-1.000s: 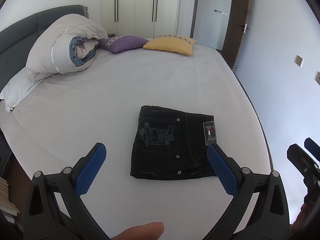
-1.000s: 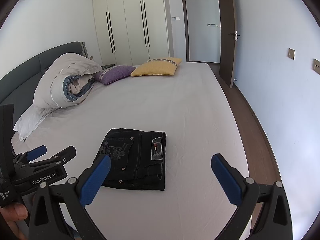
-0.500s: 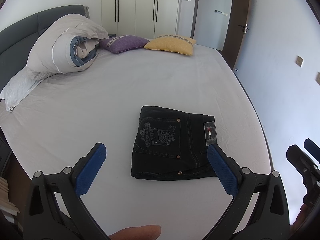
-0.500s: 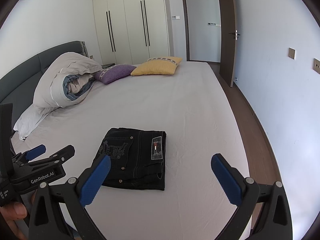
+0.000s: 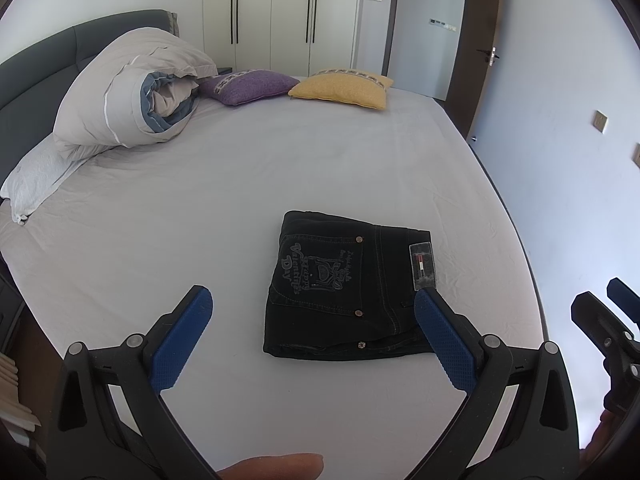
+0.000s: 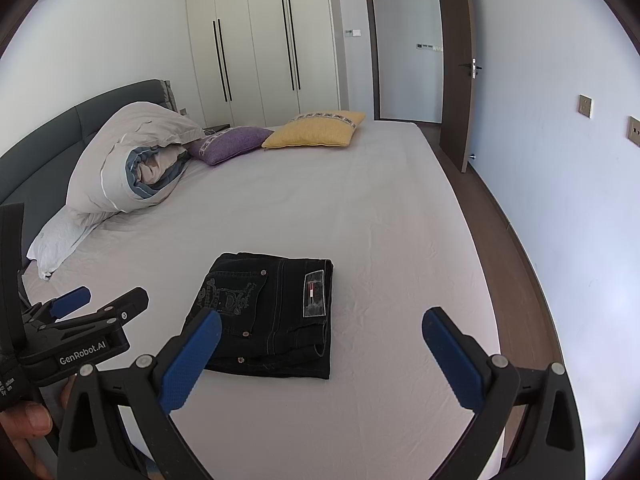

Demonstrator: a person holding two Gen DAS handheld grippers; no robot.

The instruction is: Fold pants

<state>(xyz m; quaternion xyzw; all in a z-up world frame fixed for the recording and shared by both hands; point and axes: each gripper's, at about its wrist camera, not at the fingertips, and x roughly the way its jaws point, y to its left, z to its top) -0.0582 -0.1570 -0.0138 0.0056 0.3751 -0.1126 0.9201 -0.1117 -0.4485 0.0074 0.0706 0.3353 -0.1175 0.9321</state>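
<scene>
Left wrist view: my left gripper (image 5: 314,336) hangs above the bed (image 5: 280,168), its blue fingers (image 5: 180,340) spread wide with nothing between them. The black pants (image 5: 340,288) lie folded into a compact rectangle on the sheet, back pocket and label (image 5: 422,266) facing up. Rolled duvet (image 5: 128,96), purple cushion (image 5: 248,86) and yellow cushion (image 5: 344,88) sit well apart near the headboard.

Right wrist view: my right gripper (image 6: 320,360) is likewise held wide apart and empty, off the fabric. The pants (image 6: 268,316) rest ahead, left of centre. My left gripper (image 6: 80,328) shows at the frame's left edge.
</scene>
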